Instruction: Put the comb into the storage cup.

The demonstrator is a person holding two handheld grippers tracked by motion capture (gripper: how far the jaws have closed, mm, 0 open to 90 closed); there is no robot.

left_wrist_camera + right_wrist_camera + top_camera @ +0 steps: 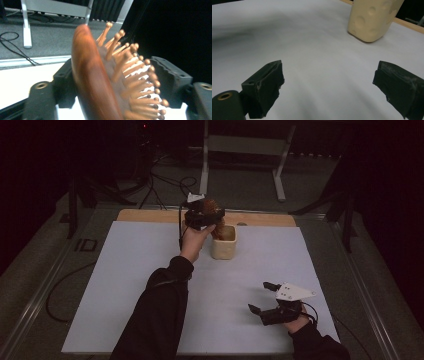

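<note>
At the far middle of the white table (125, 285), the left gripper (209, 218) is raised above a cream cup (223, 243) that stands near the table's wooden far edge. Between its jaws sits a wooden hairbrush (212, 209). In the left gripper view the hairbrush (100, 82) stands on edge between the two black jaws: its smooth red-brown back faces the left jaw, and its ball-tipped wooden bristles fan out toward the right jaw. The jaws stand partly apart; a narrow gap shows between the bristle tips and the right pad, so the pads are not pressing on the brush, though whether the left pad touches the back I cannot tell. The brush's long axis runs up and down, its rounded head rising above the gripper and tilting a little toward the top left in that view. In the high view its lower end dips into the cup's mouth.

Toward the near right corner of the table, well apart from the cup, the right gripper (265, 299) rests low over the white surface with its jaws spread wide and nothing between them. Its own view looks across the bare table at the cream cup (372, 20), whose side is dimpled.
</note>
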